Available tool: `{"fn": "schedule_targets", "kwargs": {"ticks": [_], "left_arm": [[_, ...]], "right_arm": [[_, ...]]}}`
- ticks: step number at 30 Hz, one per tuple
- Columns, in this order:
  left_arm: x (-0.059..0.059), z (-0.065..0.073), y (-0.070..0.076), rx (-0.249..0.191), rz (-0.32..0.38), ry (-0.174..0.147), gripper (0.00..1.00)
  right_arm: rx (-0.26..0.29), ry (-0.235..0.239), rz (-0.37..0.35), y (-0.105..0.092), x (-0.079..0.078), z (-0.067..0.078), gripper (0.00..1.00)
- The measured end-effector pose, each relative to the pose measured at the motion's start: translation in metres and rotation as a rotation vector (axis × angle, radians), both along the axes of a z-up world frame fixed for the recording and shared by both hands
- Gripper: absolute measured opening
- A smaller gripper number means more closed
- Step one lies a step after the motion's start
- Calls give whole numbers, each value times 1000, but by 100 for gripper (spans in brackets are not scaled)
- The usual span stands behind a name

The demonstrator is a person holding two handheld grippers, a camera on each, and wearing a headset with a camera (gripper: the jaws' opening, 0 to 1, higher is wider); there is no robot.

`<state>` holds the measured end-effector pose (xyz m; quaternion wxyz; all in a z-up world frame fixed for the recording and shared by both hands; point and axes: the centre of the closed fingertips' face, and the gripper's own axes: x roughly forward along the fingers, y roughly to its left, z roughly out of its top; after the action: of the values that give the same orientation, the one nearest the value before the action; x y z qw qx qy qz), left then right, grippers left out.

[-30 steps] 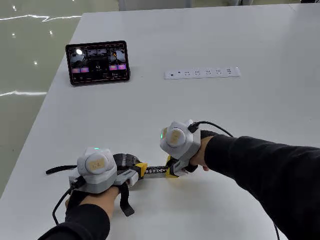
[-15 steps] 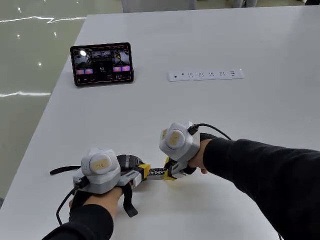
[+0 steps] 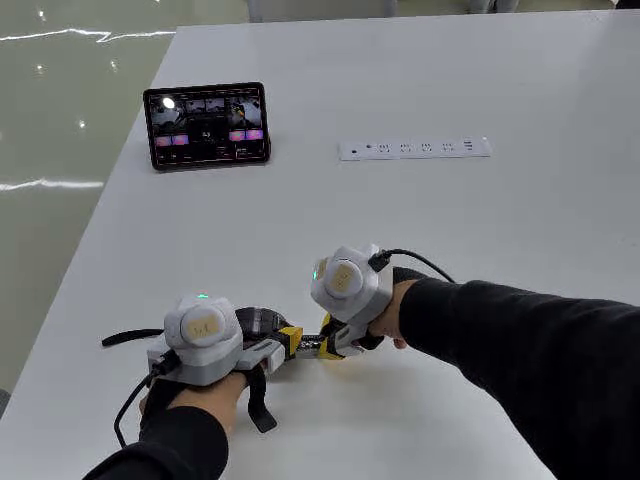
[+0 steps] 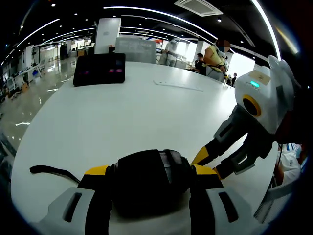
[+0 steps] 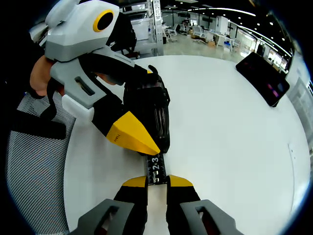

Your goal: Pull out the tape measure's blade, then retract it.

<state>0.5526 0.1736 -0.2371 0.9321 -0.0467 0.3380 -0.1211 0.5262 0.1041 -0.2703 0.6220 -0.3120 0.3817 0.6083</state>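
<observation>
This is an open-plan office or lab hall — large, bright and polished. The wide white worktop (image 3: pixel 480 90) carries a propped tablet (image 3: pixel 207 125) at 11 o'clock and a power strip (image 3: pixel 415 149) at 1 o'clock. A glossy floor (image 3: pixel 50 130) mirrors the long ceiling light strips (image 4: pixel 146 11). Rows of desks and chairs (image 5: pixel 195 30) fill the background at 12 o'clock in the right gripper view — and people (image 4: pixel 214 58) stand past the worktop's far edge.

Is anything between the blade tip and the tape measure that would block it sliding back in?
Nothing visible does. The short blade runs bare from the right gripper straight into the tape measure in the left gripper.
</observation>
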Motion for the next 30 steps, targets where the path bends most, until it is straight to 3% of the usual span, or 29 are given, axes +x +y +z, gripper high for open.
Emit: {"fn": "schedule_targets", "kwargs": {"ticks": [30], "left_arm": [[-1,1,0,-3,-2,3,60]], "right_arm": [[21,2,-2,16,-1,0,10]]}}
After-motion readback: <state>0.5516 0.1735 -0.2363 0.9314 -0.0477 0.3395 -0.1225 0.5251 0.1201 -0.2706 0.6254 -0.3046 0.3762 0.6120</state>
